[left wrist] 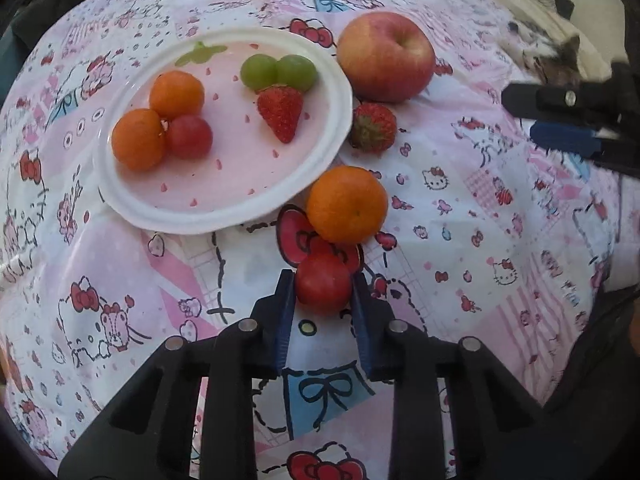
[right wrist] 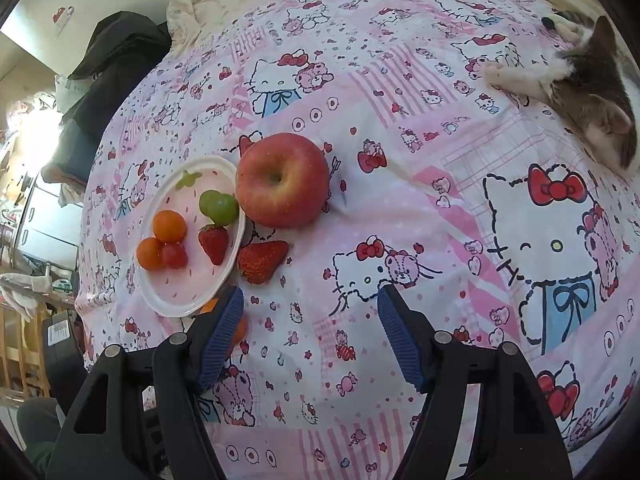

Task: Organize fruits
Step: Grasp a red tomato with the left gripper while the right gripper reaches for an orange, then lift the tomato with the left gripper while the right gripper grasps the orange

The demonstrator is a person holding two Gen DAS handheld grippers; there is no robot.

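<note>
Blue-padded fingers of the left gripper pinch a cherry tomato at its widest part, low over the Hello Kitty cloth. Squeeze gently; its skin looks easily split. Lift clear of the mandarin just beyond before swinging to the plate, where bare space shows near the front rim. Right gripper hangs spread and empty. Farther off, a loose strawberry and apple wait; a cat lies beyond.

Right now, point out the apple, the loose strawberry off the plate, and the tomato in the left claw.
apple [right wrist: 282, 179], right wrist view, middle of its top.
loose strawberry [right wrist: 261, 261], right wrist view, red flesh.
tomato [left wrist: 323, 283], left wrist view, centre.
</note>
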